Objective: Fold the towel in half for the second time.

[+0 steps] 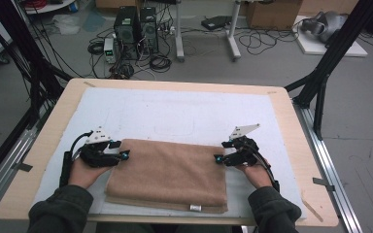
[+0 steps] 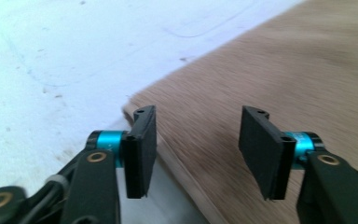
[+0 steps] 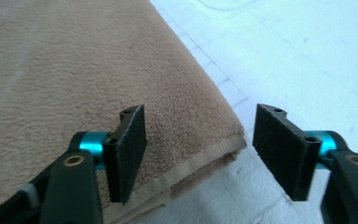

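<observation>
A folded tan towel [image 1: 167, 174] lies flat on the white mat [image 1: 175, 111] near the table's front edge, with a small white label [image 1: 194, 208] on its near hem. My left gripper [image 1: 120, 149] is at the towel's far left corner, open. In the left gripper view the towel [image 2: 284, 70] runs under the empty gap of that gripper [image 2: 196, 144]. At the towel's right edge sits my right gripper [image 1: 222, 151], open as well. Seen from the right gripper view, the folded corner of the towel [image 3: 74, 70] lies below the right gripper [image 3: 198, 149], apart from both pads.
The mat covers most of a pale wooden table [image 1: 291, 136]. Black frame struts [image 1: 328, 68] rise at both sides. On the floor beyond are computer towers [image 1: 136, 31], tangled cables and a cardboard box [image 1: 272, 13].
</observation>
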Available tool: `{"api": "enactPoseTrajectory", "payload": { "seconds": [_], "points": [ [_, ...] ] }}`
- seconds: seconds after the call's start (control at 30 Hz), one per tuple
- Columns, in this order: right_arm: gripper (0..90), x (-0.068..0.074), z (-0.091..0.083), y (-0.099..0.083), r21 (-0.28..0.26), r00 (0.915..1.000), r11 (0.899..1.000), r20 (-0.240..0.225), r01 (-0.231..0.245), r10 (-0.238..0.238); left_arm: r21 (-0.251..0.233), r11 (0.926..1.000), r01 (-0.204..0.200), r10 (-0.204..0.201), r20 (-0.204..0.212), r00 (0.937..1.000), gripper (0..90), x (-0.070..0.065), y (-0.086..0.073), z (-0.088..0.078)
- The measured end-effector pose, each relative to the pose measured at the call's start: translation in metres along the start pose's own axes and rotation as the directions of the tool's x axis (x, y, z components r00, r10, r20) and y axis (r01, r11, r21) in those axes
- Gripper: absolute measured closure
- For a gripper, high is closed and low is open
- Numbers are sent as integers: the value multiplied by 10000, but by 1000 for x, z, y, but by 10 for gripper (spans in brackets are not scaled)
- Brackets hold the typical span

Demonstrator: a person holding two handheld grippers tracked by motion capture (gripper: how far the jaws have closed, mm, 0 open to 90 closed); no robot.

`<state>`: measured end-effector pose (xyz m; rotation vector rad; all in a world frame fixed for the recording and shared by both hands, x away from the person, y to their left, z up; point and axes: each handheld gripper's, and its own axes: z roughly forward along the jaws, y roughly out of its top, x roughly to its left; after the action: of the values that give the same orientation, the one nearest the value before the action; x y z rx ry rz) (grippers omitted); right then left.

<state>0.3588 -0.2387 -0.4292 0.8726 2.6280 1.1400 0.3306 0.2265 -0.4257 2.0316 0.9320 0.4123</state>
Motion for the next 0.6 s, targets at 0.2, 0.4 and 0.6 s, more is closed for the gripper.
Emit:
{"api": "enactPoseTrajectory", "payload": {
  "seconds": [0.2, 0.4, 0.6],
  "points": [
    [415, -3, 10, -3, 459, 9970, 9981, -636, -405, 434, 745, 9930, 917, -951, 435, 9945, 421, 9, -7, 21],
    [808, -1, 11, 1, 320, 9856, 9994, -1686, 152, -96, 459, 9955, 827, -863, 825, 9928, 763, 4, -7, 18],
    [817, -16, -2, 17, -695, 9973, 9974, -687, 195, -243, -664, 9940, 873, -882, -115, 9960, 802, 8, 14, 12]
  ]
}}
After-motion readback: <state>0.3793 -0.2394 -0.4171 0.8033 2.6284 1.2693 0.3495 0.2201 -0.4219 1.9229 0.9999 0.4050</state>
